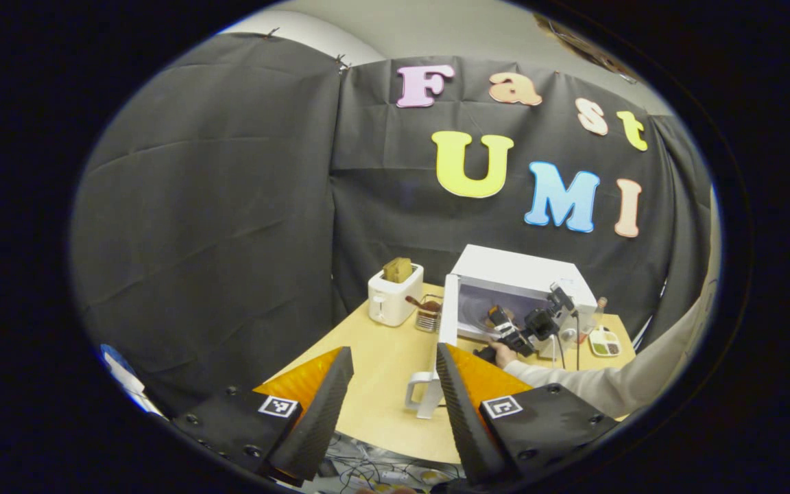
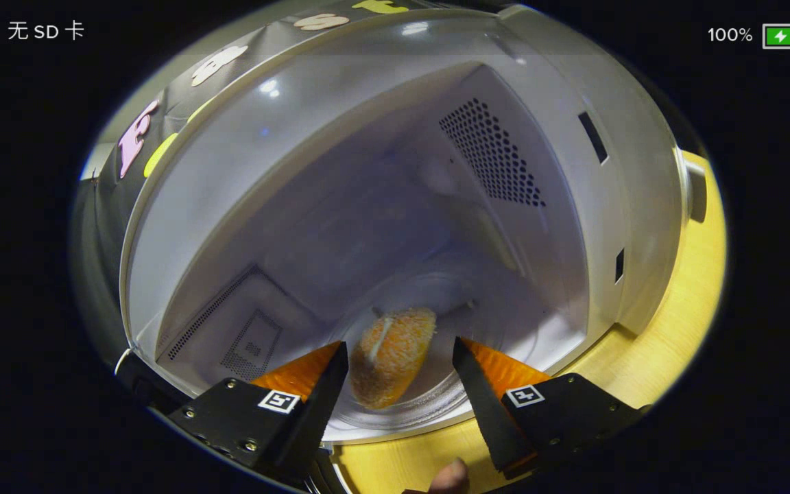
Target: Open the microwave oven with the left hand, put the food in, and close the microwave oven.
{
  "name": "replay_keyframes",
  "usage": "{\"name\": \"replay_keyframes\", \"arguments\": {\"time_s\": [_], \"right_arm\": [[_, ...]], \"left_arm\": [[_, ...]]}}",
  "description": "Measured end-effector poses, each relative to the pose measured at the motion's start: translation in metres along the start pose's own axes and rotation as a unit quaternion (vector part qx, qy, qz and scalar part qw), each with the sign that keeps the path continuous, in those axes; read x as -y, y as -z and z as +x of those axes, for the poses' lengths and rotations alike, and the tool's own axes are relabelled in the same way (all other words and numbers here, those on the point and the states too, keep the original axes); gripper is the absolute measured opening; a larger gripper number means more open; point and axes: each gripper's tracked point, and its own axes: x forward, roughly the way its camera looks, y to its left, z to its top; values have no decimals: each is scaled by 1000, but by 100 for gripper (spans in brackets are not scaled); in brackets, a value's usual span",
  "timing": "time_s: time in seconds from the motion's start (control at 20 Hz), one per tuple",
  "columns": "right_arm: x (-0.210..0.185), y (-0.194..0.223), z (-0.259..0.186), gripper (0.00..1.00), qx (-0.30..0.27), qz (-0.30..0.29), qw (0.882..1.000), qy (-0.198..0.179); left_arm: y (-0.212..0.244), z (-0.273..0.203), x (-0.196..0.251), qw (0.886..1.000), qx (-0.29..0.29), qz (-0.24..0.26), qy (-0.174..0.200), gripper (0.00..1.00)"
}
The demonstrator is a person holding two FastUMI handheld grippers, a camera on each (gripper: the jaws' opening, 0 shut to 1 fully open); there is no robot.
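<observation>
The white microwave (image 1: 515,271) stands on the wooden table with its door (image 1: 448,312) swung open to the left. In the left gripper view my left gripper (image 1: 395,367) is open, held back from the table's near edge, empty. My right gripper (image 1: 501,326) reaches into the microwave's mouth, held by a hand in a cream sleeve. In the right gripper view the food (image 2: 391,357), an orange breaded piece, lies on the glass turntable (image 2: 457,394) inside the cavity (image 2: 367,226). My right gripper (image 2: 400,360) is open around it, with a gap on each side.
A white toaster (image 1: 395,296) with a slice of bread stands left of the microwave, a small glass holder (image 1: 428,314) beside it. A small dish (image 1: 604,341) and a bottle (image 1: 599,307) sit right of the microwave. The door handle (image 1: 422,394) juts toward my left gripper.
</observation>
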Motion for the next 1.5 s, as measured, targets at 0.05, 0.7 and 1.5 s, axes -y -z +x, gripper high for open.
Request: {"name": "replay_keyframes", "arguments": {"time_s": [0.05,0.7,1.5], "right_arm": [[0,1,-5,93,-11,-1,1000,-4],[-12,-33,-182,94,-83,-132,979,-129],[46,-144,-439,93,7,-206,977,-49]], "left_arm": [[-1,-2,-2,1000,3,-2,-1,82],[34,51,-26,998,28,-14,50,81],[170,221,-8,975,-51,70,204,80]]}}
